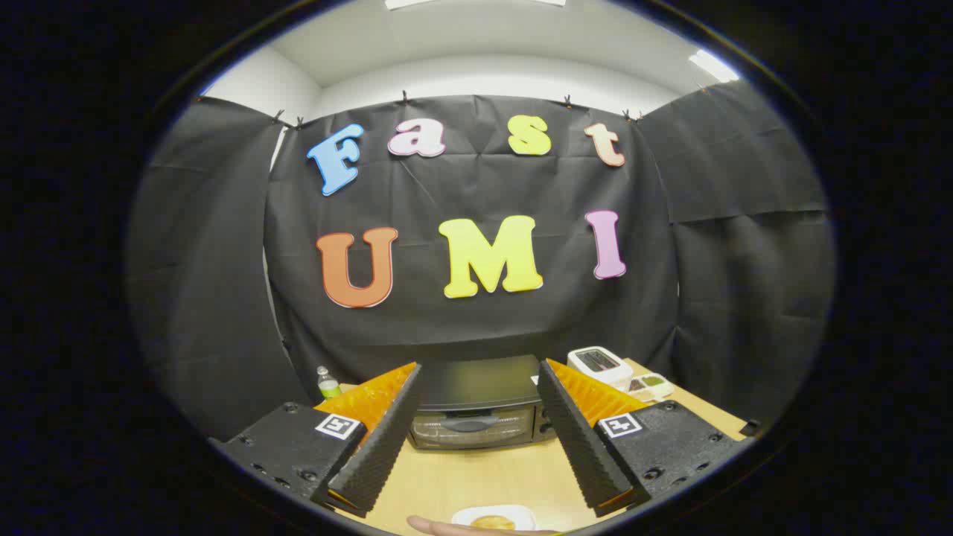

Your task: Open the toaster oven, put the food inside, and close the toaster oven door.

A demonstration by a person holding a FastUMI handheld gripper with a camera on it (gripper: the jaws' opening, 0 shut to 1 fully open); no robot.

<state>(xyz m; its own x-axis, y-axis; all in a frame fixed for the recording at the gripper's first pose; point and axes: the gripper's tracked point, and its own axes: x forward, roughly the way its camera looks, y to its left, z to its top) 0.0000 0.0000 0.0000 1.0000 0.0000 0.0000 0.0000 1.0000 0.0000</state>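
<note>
Matt cloth, pale wood, ribbed pads

The table (476, 476) looks like smooth light wood; the toaster oven (476, 406) has a dark matt top and glossy glass door; the gripper (476, 439), fingers spread apart, shows ribbed, rough pads (380, 439); the plate (495, 515) looks glossy.

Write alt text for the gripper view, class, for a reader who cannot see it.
An open two-finger gripper hangs over a pale wooden table, its fingers framing a black toaster oven with its glass door closed. Below the fingers sits a white plate of golden food, a fingertip beside it.
</note>
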